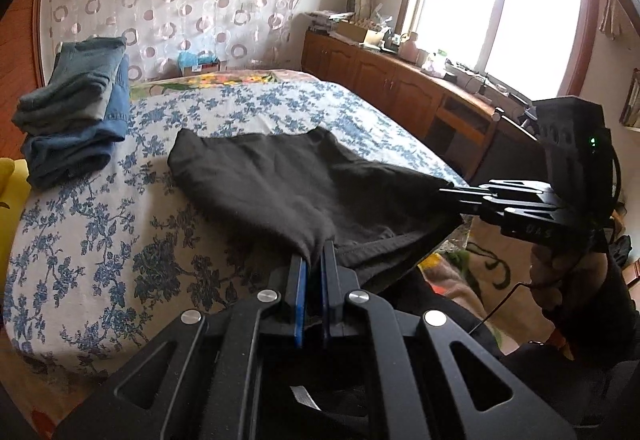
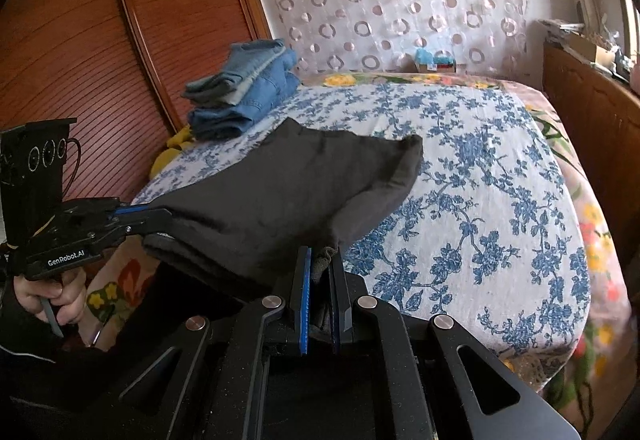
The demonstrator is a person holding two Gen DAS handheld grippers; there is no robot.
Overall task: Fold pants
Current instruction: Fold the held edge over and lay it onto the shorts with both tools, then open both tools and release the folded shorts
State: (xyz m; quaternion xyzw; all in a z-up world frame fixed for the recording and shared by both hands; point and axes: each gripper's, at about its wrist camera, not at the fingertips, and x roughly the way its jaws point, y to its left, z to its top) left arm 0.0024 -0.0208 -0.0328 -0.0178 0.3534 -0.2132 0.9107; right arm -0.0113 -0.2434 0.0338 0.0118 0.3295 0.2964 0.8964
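- Left wrist view: the black pants (image 1: 288,176) lie partly on the blue-flowered bed (image 1: 100,240), their far end resting flat while the near end is lifted off the mattress edge.
- The left gripper (image 1: 314,260) has its blue-padded fingers pinched tight on one near corner of the cloth, which bunches into a small tuft between them.
- The right gripper (image 1: 450,194) reaches in from the right, roughly level, its fingers clamped on the other near corner; the fabric sags in a slack curve between the two holds.
- The pants look soft, thin and light, with no stiffness, so they will likely droop and crease wherever unsupported; corner or hem grips, kept well apart and taut, seem the sound places to hold.
- A stack of folded jeans (image 1: 76,108) sits at the bed's far left corner, well apart.
- Right wrist view: the right gripper (image 2: 320,266) points forward over the bed edge, fingers closed on a wad of dark cloth.
- The left gripper (image 2: 158,214) comes in from the left, held level in the person's hand (image 2: 52,296), closed on the pants' edge.
- The pants (image 2: 280,192) stretch from both grips toward the bed (image 2: 500,200), their far corner lying on the sheet.
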